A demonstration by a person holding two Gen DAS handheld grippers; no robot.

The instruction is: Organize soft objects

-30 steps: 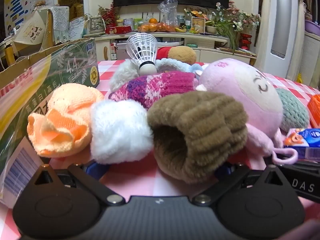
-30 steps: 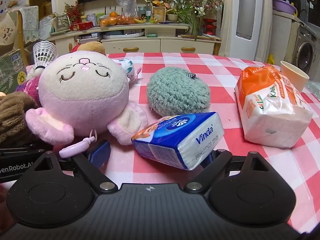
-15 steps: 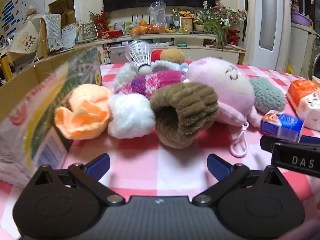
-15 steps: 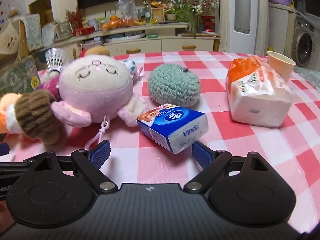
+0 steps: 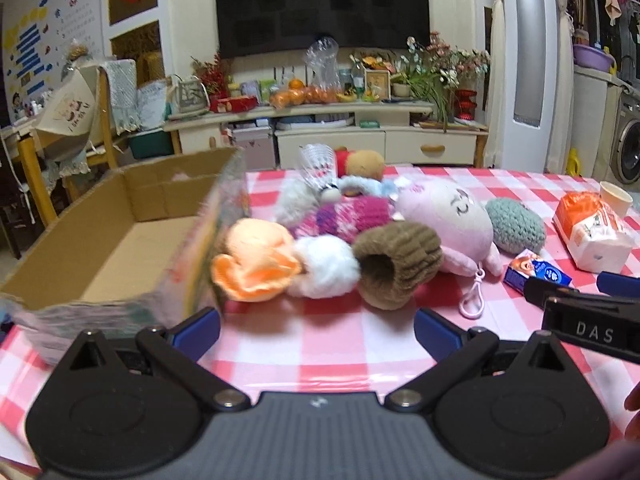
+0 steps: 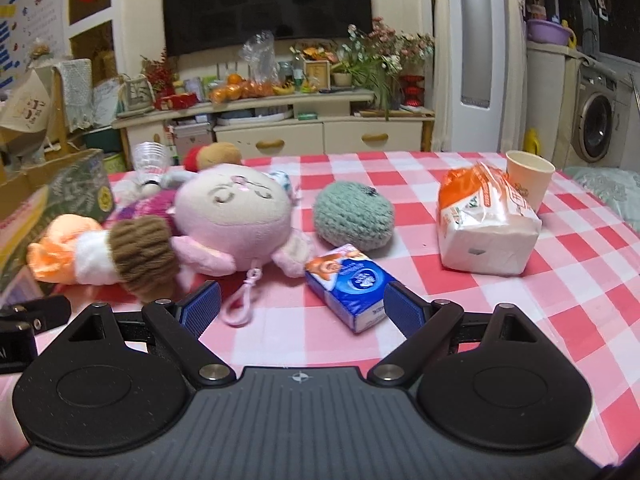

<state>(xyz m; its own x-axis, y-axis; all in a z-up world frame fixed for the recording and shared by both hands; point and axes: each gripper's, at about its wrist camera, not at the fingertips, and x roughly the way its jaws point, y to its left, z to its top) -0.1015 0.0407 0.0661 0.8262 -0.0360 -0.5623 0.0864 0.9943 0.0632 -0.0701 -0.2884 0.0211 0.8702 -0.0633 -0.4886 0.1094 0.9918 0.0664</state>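
Observation:
A pile of soft things lies on the checked table: an orange knit piece (image 5: 256,264), a white fluffy ball (image 5: 324,266), a brown ribbed sock (image 5: 396,266), a magenta knit (image 5: 348,216), a pink plush (image 5: 444,220) with a clip loop, and a teal crocheted ball (image 5: 516,226). My left gripper (image 5: 316,328) is open, short of the pile, nothing between its fingers. My right gripper (image 6: 300,310) is open too, just before the blue tissue pack (image 6: 352,284) and the pink plush (image 6: 236,220).
An open cardboard box (image 5: 120,240) stands at the left of the pile. An orange-and-white tissue bag (image 6: 484,224) and a paper cup (image 6: 528,176) sit at the right. A shuttlecock (image 5: 320,168) stands behind the pile. A cabinet and a chair are beyond the table.
Both grippers have pulled back and risen from the pile. The box's inside has come into view. The soft things lie where they were.

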